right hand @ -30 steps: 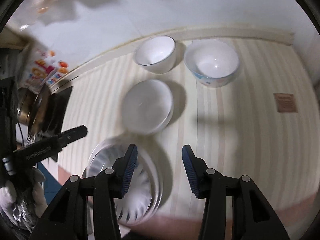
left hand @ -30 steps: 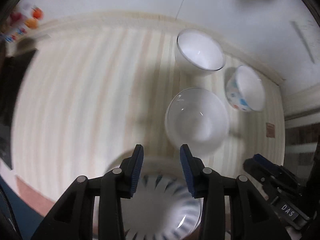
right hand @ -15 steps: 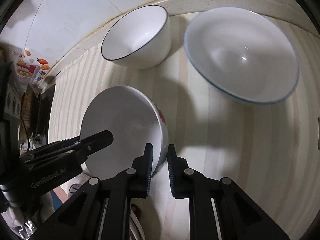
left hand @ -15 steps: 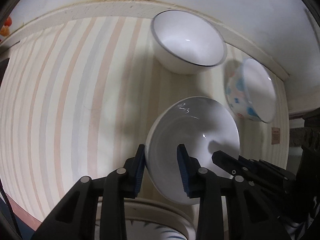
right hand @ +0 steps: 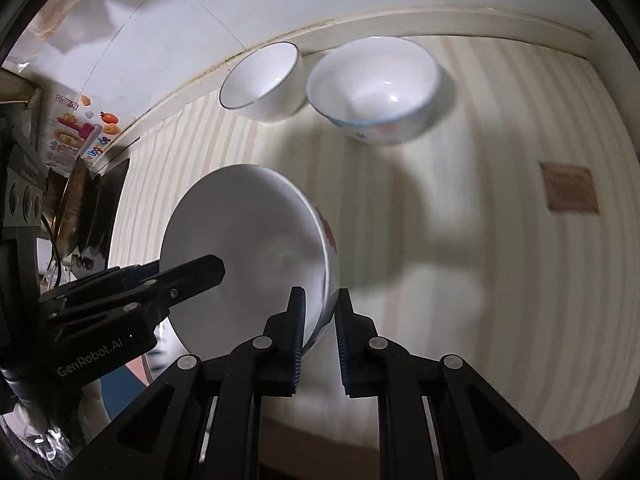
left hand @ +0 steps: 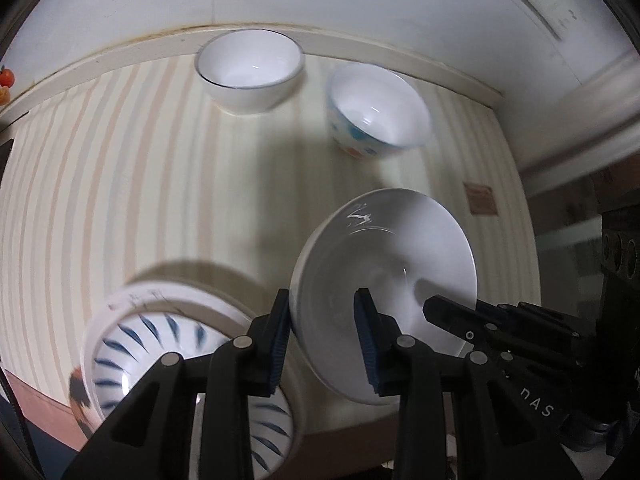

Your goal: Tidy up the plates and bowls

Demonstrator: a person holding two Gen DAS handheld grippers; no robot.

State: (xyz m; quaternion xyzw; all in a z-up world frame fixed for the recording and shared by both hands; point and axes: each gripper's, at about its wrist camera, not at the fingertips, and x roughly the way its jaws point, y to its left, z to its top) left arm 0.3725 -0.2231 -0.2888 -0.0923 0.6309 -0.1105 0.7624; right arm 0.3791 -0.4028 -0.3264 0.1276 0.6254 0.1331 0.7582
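Note:
A white bowl with a red pattern outside (left hand: 384, 264) (right hand: 248, 248) is held tilted above the striped table. My left gripper (left hand: 322, 340) is shut on its left rim. My right gripper (right hand: 318, 332) is shut on its right rim. A blue-striped bowl (left hand: 132, 344) sits in a white plate (left hand: 168, 292) at the front left, under my left gripper. A white bowl with a dark rim (left hand: 250, 68) (right hand: 260, 80) and a white bowl with coloured spots (left hand: 376, 112) (right hand: 372, 84) stand side by side at the back.
The striped table (left hand: 120, 160) ends at a raised back ledge (left hand: 100, 64) below a white wall. A brown square sticker (right hand: 570, 192) lies on the table at the right. Dark kitchen items and a colourful package (right hand: 76, 132) stand past the left edge.
Both grippers closed on the white bowl's rims and lifted it off the table toward the front. It now hangs tilted, higher and farther from the two back bowls.

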